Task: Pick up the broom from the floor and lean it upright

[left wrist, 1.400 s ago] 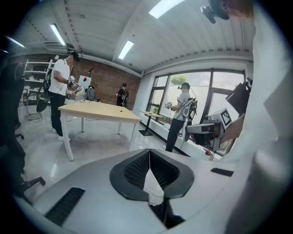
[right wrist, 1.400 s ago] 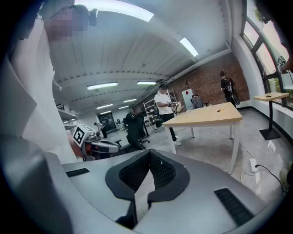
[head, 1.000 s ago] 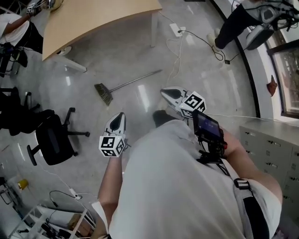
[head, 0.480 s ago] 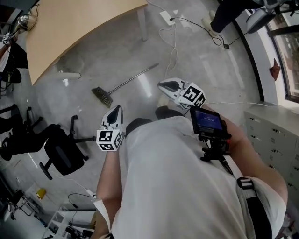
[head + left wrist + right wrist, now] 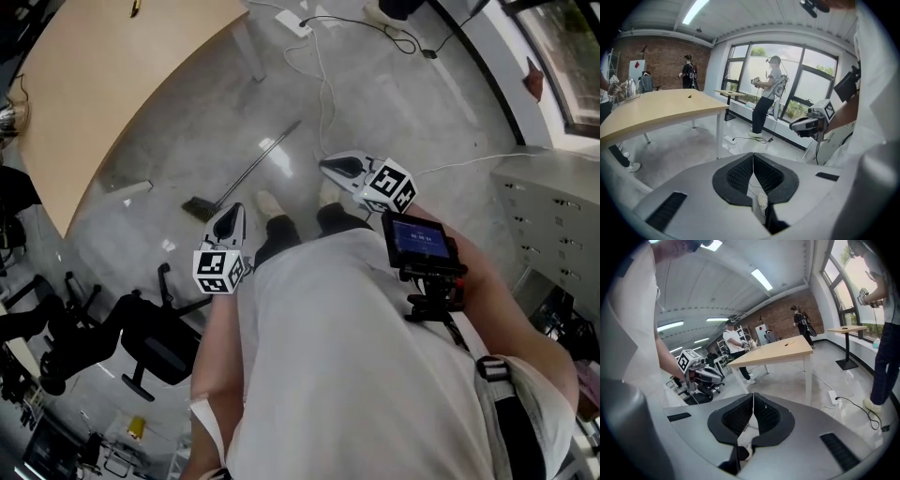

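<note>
Left tongs [image 5: 234,210] and right tongs [image 5: 325,166] are both pinched shut on nothing, and the broom [image 5: 251,167] lies flat on the floor [image 5: 394,103] just past the feet, so I'd guess that thin handle skids away or drags the white cable [image 5: 324,94] if grabbed off-centre.

A big wooden table [image 5: 112,84] stands off to the left, with a black office chair [image 5: 164,349] near it. A white power strip [image 5: 296,25] and a loose cable [image 5: 325,89] lie on the floor [image 5: 412,112]. Grey drawer cabinets [image 5: 553,206] line the right, and someone [image 5: 768,93] stands by the windows [image 5: 808,89].
</note>
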